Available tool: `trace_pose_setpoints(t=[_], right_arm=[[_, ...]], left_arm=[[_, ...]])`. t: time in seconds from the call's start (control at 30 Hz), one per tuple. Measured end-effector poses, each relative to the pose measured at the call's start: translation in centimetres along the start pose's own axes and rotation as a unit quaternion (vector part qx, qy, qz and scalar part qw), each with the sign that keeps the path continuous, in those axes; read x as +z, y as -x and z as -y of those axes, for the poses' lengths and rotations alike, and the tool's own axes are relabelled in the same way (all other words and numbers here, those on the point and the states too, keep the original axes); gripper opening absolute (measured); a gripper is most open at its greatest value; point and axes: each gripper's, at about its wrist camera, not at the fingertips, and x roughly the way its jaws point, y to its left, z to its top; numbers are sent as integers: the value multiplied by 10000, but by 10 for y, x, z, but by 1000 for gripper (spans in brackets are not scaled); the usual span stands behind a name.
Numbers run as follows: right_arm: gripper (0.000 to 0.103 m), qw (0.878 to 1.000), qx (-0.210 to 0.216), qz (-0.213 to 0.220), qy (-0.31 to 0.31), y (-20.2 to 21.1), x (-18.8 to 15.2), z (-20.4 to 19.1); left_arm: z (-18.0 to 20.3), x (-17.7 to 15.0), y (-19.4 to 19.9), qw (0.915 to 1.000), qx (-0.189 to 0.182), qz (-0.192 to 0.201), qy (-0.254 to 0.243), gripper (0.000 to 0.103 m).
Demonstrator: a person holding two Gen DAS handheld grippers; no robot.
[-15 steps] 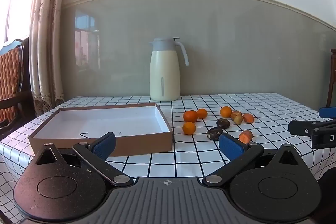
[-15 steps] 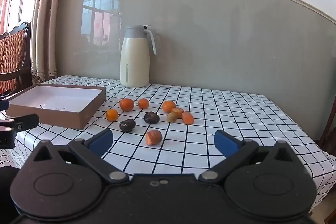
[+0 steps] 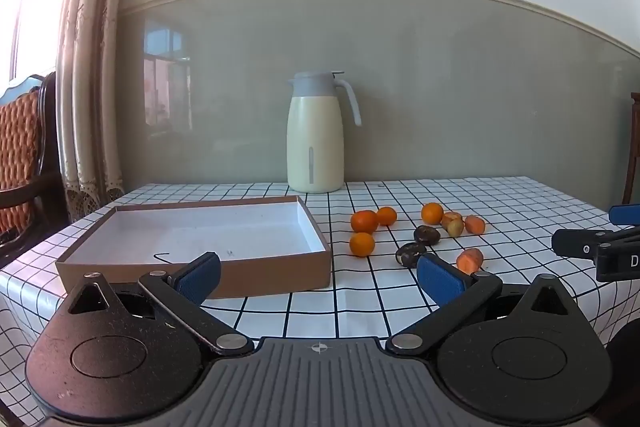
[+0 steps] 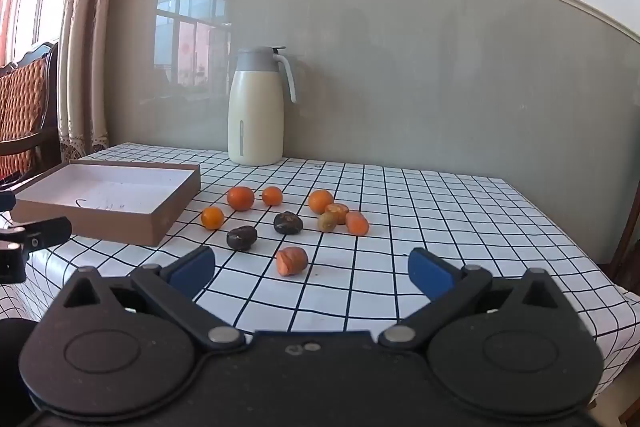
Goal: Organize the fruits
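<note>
Several small oranges, such as one [image 3: 364,221] that also shows in the right wrist view [image 4: 240,198], lie on the checked tablecloth [image 3: 360,307] with two dark fruits [image 4: 287,222] and carrot pieces [image 4: 292,260]. A shallow brown box [image 3: 208,277] with a white inside stands left of them; it also shows in the right wrist view [image 4: 120,223]. My left gripper [image 3: 319,277] is open and empty, near the box's front wall. My right gripper [image 4: 311,269] is open and empty, just short of the nearest carrot piece.
A cream thermos jug [image 3: 315,143] stands at the back by the grey wall. A wooden chair [image 3: 20,163] and curtains are at the left. The table's right edge [image 4: 624,291] drops off close by. The other gripper shows at each view's side [image 3: 600,251].
Both views have hardly shifted; the grippers stay open and the fruits have not moved.
</note>
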Motion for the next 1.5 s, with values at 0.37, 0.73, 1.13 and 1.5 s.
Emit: trace_pose_setpoints(t=[0.37,0.73,1.13,1.5], right_arm=[[97,10000,-17,5,44,1,2,0],[97,10000,-27,6,27,0,0,-1],[97,10000,-37,-1,34,-1,0,0],[97,10000,-44,-3,34,-1,0,0]], left_arm=[[0,-2,1,10000,18,21,18,103],[-1,-1,1,10000,16,20,18,103],[-2,-2,1,10000,28,36,35,103],[-2,-2,1,10000,32,41,34,103]])
